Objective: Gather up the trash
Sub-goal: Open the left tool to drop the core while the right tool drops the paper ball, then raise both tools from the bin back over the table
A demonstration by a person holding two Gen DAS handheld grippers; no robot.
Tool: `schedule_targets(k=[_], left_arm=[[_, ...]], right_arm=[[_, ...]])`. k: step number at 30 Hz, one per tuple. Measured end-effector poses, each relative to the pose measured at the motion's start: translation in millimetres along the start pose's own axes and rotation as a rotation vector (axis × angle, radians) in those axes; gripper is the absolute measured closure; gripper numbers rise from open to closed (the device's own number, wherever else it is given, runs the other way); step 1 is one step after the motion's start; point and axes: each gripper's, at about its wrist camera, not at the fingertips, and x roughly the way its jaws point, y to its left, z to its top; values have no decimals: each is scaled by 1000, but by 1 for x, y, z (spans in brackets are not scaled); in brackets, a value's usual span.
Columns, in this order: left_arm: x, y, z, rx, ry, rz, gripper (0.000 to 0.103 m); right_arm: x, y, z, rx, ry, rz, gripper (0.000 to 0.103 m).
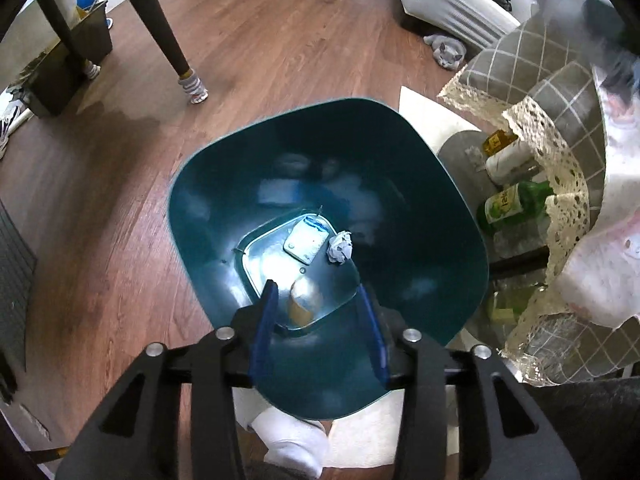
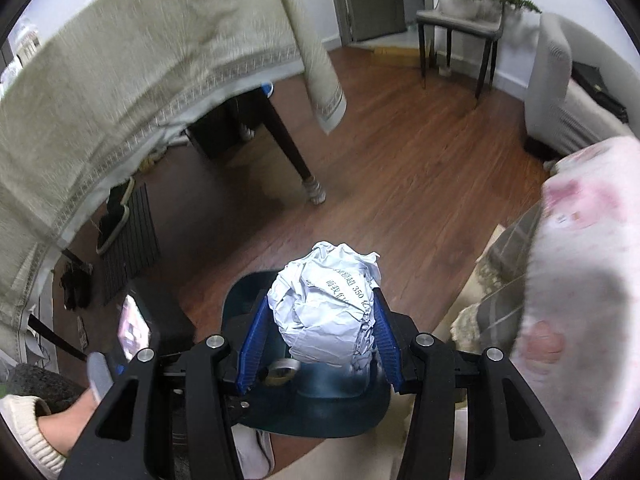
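Left wrist view first: the left gripper (image 1: 318, 294) hangs right over the mouth of a dark teal trash bin (image 1: 448, 216) standing on the wood floor (image 1: 120, 208). Its jaws are apart with nothing pinched between them. Down at the bottom of the bin there's a small crumpled paper ball (image 1: 340, 246), a flat white packet with a blue edge (image 1: 306, 240) just beside it, and a tan cup-like thing (image 1: 304, 300) seen between the blue fingers; it's blurry, so I can't say if it's lying there or in mid-air. To the right of the bin is a round table with a grey checked, lace-trimmed cloth (image 1: 560, 92), with a green bottle (image 1: 516, 200) and a white bottle (image 1: 508, 160) on a shelf underneath. A white sock (image 1: 292, 444) shows below the bin.

Right wrist view: the right gripper (image 2: 320, 308) has its jaws clamped on a big crumpled paper ball with printed text (image 2: 326, 304), blue pads pressing both sides. It sits above the near part of the trash bin (image 2: 340, 416), which shows underneath with a roll of tape (image 2: 282, 370) inside. A table draped in a cream tablecloth (image 2: 120, 80) fills the upper left, and a grey chair (image 2: 460, 24) stands at the back wall.
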Motion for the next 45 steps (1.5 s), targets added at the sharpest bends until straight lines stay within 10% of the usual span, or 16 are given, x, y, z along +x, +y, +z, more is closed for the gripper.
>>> schedule_targets(k=[14, 25, 35, 45], left_arm=[[-71, 13, 9, -18, -181, -48, 47], [-149, 16, 21, -36, -389, -64, 70], [-187, 16, 30, -55, -478, -96, 68], [-212, 17, 34, -64, -541, -129, 59]], right_arm=[[68, 8, -22, 13, 172, -6, 53], [115, 18, -46, 1, 320, -17, 53], [144, 24, -74, -39, 442, -58, 46], [118, 31, -65, -61, 367, -31, 41]])
